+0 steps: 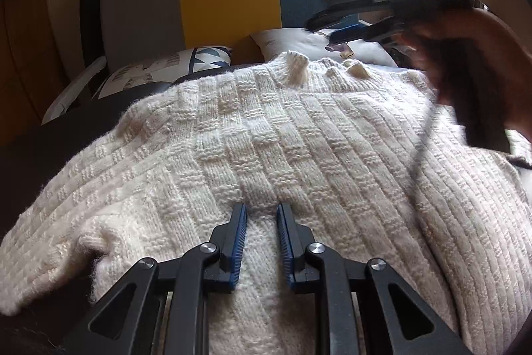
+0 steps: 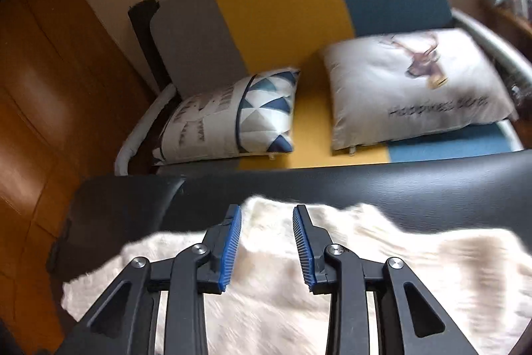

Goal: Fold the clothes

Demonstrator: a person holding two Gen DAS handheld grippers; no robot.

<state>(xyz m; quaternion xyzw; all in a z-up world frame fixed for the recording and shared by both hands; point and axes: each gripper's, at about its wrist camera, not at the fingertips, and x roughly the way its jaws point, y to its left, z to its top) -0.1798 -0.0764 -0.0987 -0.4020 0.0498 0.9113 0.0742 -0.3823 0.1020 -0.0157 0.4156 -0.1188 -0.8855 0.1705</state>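
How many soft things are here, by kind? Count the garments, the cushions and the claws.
Garments: 1, the cream knitted sweater
Cushions: 2, the triangle-pattern cushion and the deer-print cushion
Claws: 2, the left claw and the right claw, both open
Total: 5

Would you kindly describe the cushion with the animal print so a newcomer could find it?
Find the grey, yellow and blue sofa. Two cushions lie on its seat; yours, the animal-print cushion, is on the right. Its neighbour, the triangle-patterned cushion, has blue triangles instead.
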